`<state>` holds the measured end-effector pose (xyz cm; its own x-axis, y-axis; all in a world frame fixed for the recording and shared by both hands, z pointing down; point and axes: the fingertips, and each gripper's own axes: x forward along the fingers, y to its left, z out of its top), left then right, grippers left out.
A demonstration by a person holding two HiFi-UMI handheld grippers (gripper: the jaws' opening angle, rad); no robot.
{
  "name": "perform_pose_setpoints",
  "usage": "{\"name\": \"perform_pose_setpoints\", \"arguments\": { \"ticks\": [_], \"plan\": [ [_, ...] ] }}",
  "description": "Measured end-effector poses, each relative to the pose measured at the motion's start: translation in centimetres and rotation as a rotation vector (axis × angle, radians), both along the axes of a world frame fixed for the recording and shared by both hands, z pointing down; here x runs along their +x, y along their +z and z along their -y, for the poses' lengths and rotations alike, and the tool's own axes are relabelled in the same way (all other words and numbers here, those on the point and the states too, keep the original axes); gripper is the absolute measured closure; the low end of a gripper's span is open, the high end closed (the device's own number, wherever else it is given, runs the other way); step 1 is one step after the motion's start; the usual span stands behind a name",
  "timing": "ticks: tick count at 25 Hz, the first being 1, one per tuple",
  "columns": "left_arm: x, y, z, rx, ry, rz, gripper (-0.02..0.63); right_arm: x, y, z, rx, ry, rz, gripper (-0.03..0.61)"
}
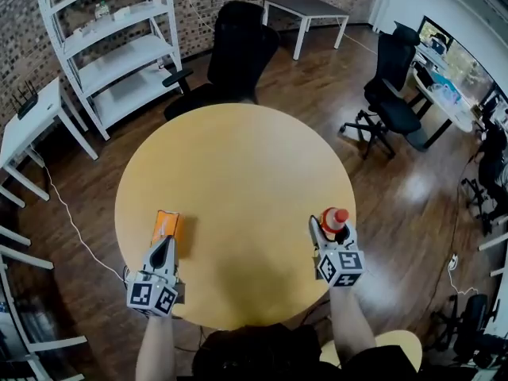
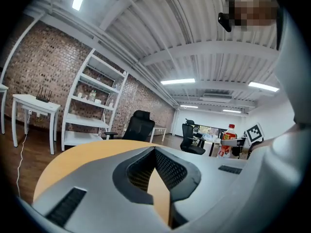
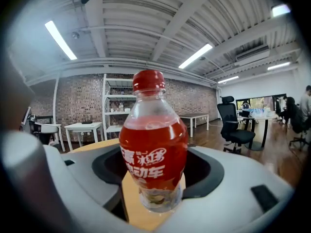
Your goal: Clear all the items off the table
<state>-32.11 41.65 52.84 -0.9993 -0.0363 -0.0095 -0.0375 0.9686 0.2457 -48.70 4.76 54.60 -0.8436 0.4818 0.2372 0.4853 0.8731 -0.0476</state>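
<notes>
A red drink bottle (image 1: pixel 334 220) with a red cap stands upright near the right front edge of the round wooden table (image 1: pixel 238 173). My right gripper (image 1: pixel 332 228) has its jaws on either side of the bottle's body and holds it. In the right gripper view the bottle (image 3: pixel 153 154) fills the gap between the jaws of the right gripper (image 3: pixel 155 181). An orange packet (image 1: pixel 166 225) lies flat at the left front. My left gripper (image 1: pixel 164 246) is shut just behind the packet, its tip at the packet's near end. From the left gripper (image 2: pixel 156 153), the bottle (image 2: pixel 228 141) shows far right.
A black office chair (image 1: pixel 230 58) stands behind the table and another (image 1: pixel 389 101) to the right. White shelves (image 1: pixel 119 46) are at the back left, and a small white table (image 1: pixel 32 125) stands at the left. The floor is wood.
</notes>
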Motion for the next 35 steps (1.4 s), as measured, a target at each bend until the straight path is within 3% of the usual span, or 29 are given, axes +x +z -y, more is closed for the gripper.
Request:
{"name": "perform_pose_setpoints", "arguments": {
  "ticks": [8, 14, 17, 23, 27, 30, 35],
  "plan": [
    [-1.7, 4.6, 4.1, 0.034, 0.030, -0.151, 0.614, -1.6, 9.0, 2.5, 0.042, 0.031, -0.140, 0.259],
    [-3.5, 6.8, 6.1, 0.041, 0.057, -0.219, 0.614, -1.8, 9.3, 2.4, -0.001, 0.058, -0.033, 0.259],
    [-3.0, 7.5, 6.2, 0.045, 0.068, -0.250, 0.614, -1.2, 9.5, 1.7, -0.011, 0.056, -0.028, 0.261],
    [-3.3, 7.2, 6.8, 0.040, 0.070, -0.239, 0.614, -1.1, 10.2, 1.7, -0.009, 0.013, -0.020, 0.256],
    [-3.6, 6.6, 7.5, 0.051, 0.096, -0.221, 0.614, -1.8, 11.6, 2.2, 0.067, 0.017, -0.071, 0.231],
    [-3.1, 5.4, 7.4, 0.059, 0.115, -0.193, 0.614, -1.4, 11.5, 2.7, 0.025, 0.032, -0.098, 0.198],
    [-2.3, 4.0, 5.3, 0.046, 0.103, -0.148, 0.614, -0.3, 9.8, 2.3, 0.014, 0.037, -0.054, 0.198]
  ]
}}
